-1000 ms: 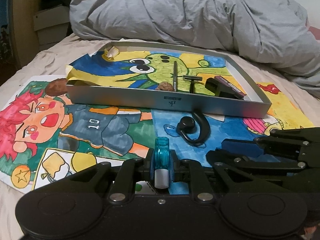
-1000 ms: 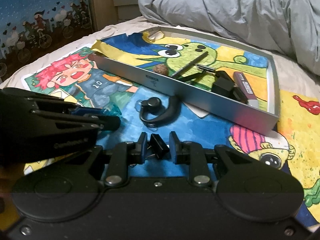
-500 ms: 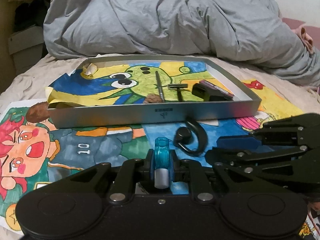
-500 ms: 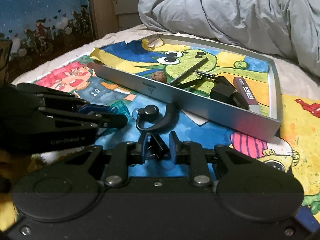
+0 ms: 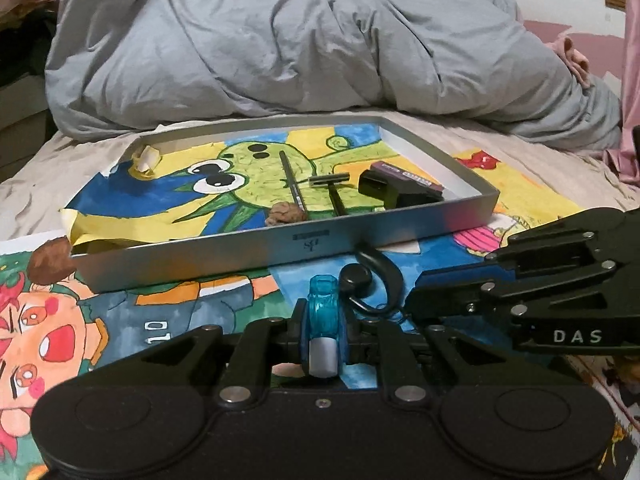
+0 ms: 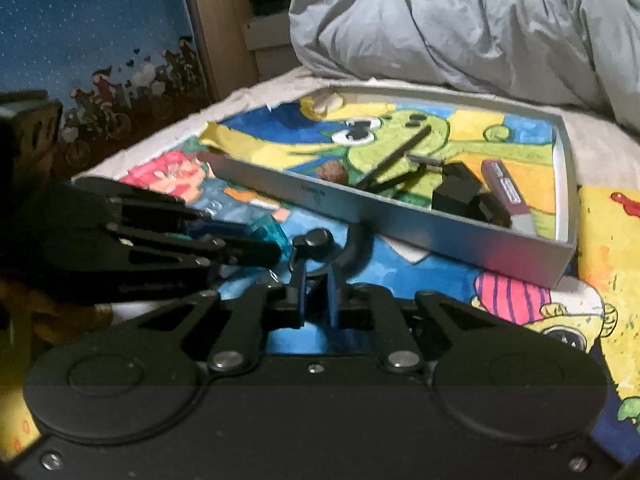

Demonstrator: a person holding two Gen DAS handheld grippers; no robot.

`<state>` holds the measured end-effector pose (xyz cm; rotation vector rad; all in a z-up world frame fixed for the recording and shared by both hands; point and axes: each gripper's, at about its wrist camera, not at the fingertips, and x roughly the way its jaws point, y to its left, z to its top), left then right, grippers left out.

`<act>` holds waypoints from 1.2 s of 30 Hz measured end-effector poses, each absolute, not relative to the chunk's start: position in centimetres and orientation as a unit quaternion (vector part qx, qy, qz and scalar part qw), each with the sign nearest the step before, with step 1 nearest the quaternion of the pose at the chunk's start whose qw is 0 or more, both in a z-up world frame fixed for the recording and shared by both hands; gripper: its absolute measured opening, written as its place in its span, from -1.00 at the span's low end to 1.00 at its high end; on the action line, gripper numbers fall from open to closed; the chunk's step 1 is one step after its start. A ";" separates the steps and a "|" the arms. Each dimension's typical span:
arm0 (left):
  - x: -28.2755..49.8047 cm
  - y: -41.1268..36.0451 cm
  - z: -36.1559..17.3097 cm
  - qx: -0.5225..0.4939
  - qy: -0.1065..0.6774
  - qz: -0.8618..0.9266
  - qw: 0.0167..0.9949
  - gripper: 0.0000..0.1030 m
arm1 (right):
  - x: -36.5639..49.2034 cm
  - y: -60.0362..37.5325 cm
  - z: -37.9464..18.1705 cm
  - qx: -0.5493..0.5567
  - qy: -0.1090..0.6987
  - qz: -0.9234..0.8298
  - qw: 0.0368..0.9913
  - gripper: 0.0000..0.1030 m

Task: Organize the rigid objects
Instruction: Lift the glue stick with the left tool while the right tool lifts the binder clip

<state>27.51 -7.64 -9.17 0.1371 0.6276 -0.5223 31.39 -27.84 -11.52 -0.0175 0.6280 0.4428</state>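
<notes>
A: Tray [image 5: 280,246] on the bed; inside, one walnut [image 5: 286,213], one razor [image 5: 331,184], one brush [image 5: 292,180]; one earpiece [image 5: 372,280] lies near, outside.

B: Left tongs [image 5: 322,320] hold one teal tube [image 5: 323,312]; right tongs [image 6: 314,294] narrow, empty.

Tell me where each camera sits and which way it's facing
Left wrist: on the left gripper, shut on a teal object, facing the grey tray; the right gripper enters from the right.
Right wrist: on the right gripper, jaws slightly apart, facing the tray corner-on.
Shared: tray, black earhook, razor.
</notes>
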 end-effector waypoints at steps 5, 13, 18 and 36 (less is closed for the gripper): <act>27.5 -7.2 -9.5 0.058 0.304 -0.259 0.915 -0.70 | 31.7 -27.8 -11.7 -0.004 0.314 0.228 0.922 -0.82; 27.7 -6.6 -9.5 0.037 0.307 -0.265 0.913 -0.70 | 31.5 -27.1 -11.7 -0.020 0.317 0.250 0.914 -0.30; 27.7 -6.3 -9.6 0.033 0.310 -0.274 0.910 -0.70 | 31.4 -25.8 -11.9 -0.052 0.316 0.243 0.916 -0.51; 27.4 -6.2 -9.4 0.033 0.302 -0.278 0.912 -0.70 | 31.0 -25.9 -11.7 -0.052 0.302 0.253 0.918 -0.74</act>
